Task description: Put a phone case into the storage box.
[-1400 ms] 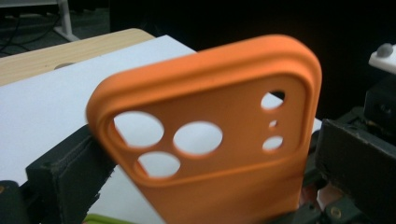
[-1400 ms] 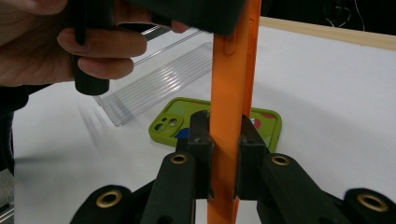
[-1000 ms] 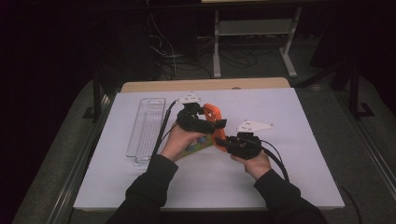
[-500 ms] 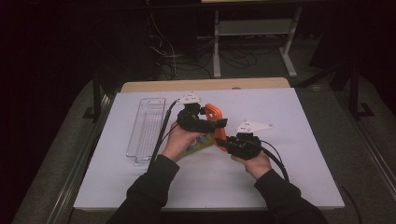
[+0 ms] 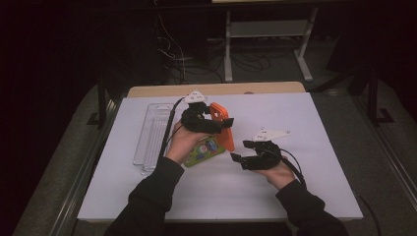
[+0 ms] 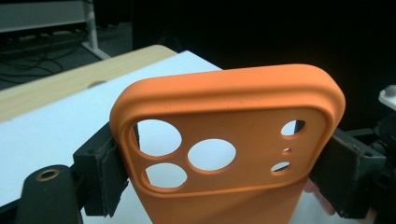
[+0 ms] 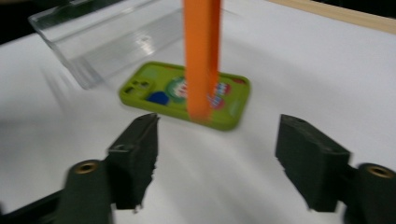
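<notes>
On the white surface [image 5: 295, 128], your left gripper [image 5: 209, 125] pinched the orange case [image 6: 229, 140] upright above the green case [image 7: 187, 95]. Your right gripper [image 7: 217, 154], jaws just spread and empty, had likely handed off; next came placing it.

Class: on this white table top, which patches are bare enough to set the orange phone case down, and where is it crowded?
Bare: the right side of the white table top beyond the right gripper, and the near edge. Crowded: mid-left, where the clear plastic tray, green phone case and left gripper holding the orange phone case cluster.
</notes>
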The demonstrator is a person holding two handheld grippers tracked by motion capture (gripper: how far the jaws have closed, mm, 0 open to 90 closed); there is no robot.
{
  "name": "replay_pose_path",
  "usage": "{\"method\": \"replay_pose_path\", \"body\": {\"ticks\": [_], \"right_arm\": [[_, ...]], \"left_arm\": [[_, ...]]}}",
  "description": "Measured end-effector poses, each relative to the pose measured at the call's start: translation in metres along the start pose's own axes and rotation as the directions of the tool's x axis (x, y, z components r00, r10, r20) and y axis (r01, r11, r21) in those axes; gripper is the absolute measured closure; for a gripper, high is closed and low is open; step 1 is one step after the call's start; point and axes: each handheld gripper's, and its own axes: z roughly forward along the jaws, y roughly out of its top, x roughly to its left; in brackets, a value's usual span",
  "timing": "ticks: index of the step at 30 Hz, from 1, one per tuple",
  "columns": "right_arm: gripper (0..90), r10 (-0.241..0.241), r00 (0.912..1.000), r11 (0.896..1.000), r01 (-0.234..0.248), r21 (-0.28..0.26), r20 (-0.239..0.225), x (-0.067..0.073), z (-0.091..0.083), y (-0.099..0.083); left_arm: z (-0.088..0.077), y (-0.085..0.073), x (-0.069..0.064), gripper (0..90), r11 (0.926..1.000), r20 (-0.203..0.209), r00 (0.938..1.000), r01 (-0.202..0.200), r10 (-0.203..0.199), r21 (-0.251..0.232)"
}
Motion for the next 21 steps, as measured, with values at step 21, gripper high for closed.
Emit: {"method": "replay_pose_path", "body": {"ticks": [21], "right_arm": [[0.0,-0.022,0.9987,0.998,0.019,0.06,0.046,-0.024,-0.029,-0.052]], "left_arm": [[-0.05,0.03,0.041,15.1,0.999,-0.156,0.9868,-0.045,0.043,-0.007]]}}
